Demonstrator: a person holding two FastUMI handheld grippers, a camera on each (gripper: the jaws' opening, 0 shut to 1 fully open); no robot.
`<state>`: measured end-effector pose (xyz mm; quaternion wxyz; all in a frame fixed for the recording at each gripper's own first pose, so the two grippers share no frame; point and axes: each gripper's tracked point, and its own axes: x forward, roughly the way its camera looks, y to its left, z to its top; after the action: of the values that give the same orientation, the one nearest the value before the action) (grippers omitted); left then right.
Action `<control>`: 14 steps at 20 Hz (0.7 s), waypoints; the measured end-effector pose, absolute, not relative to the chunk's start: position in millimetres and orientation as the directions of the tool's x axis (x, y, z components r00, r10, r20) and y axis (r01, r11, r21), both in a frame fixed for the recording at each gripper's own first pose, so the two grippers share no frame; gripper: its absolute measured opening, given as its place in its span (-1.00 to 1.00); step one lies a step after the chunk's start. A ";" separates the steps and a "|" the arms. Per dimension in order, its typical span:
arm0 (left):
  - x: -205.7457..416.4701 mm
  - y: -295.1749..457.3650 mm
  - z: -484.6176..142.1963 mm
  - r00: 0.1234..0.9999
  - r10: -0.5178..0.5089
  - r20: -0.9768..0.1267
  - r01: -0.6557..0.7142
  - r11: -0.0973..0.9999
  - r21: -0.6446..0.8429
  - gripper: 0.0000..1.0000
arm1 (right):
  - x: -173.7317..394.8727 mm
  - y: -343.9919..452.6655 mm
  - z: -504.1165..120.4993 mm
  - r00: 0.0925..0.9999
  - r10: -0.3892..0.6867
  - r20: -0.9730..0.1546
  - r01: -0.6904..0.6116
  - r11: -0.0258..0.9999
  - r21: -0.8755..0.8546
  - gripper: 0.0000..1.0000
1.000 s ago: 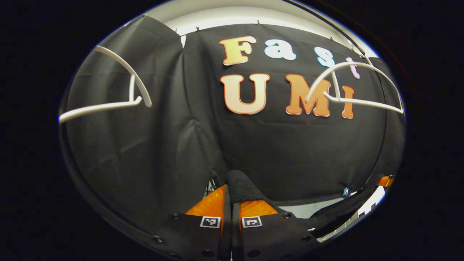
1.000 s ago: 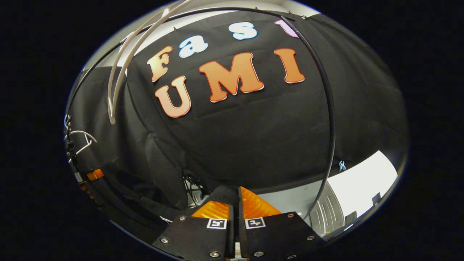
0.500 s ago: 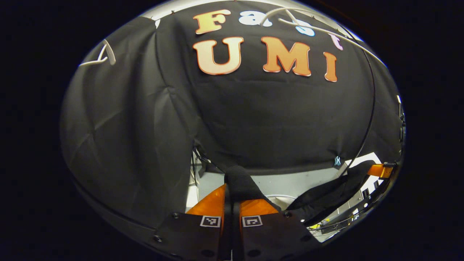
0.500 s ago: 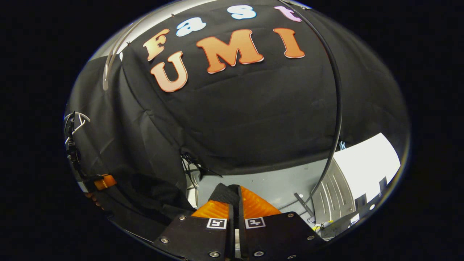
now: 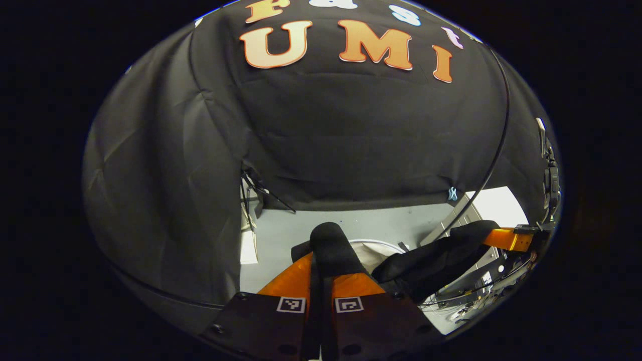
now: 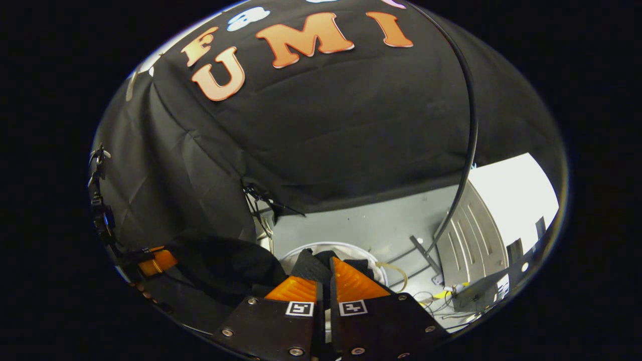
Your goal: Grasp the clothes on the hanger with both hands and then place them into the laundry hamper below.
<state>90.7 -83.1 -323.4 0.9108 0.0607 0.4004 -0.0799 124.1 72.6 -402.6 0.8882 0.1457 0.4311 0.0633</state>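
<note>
Two fisheye views, side by side, facing the booth's back wall and tilted down.

The left gripper view looks forward along its orange fingers toward the grey floor (image 5: 361, 225); the right gripper view does likewise. Both share the round white-rimmed laundry hamper (image 5: 373, 245) (image 6: 321, 246) below, seemingly close, and the thin black curved pole (image 5: 494, 155) (image 6: 464, 165).
</note>
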 end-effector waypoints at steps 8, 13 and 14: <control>59.9 -108.7 -397.8 0.494 -0.114 -0.862 0.245 0.970 0.012 -0.84 | 83.8 75.9 -474.2 0.483 0.202 -0.852 0.073 0.960 0.269 -0.92; 39.4 -115.3 -421.1 0.391 -0.110 -0.914 0.225 0.974 -0.021 -0.84 | 63.8 67.8 -499.0 0.411 0.177 -0.894 0.121 0.962 0.246 -0.87; 35.9 -115.9 -425.6 0.366 -0.109 -0.924 0.235 0.972 -0.022 -0.84 | 64.7 67.5 -498.8 0.410 0.176 -0.895 0.126 0.961 0.247 -0.86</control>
<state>35.9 -115.9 -425.6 0.8246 0.0567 0.5531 -0.1043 64.7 67.5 -498.8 0.8282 0.1392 0.5427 0.0153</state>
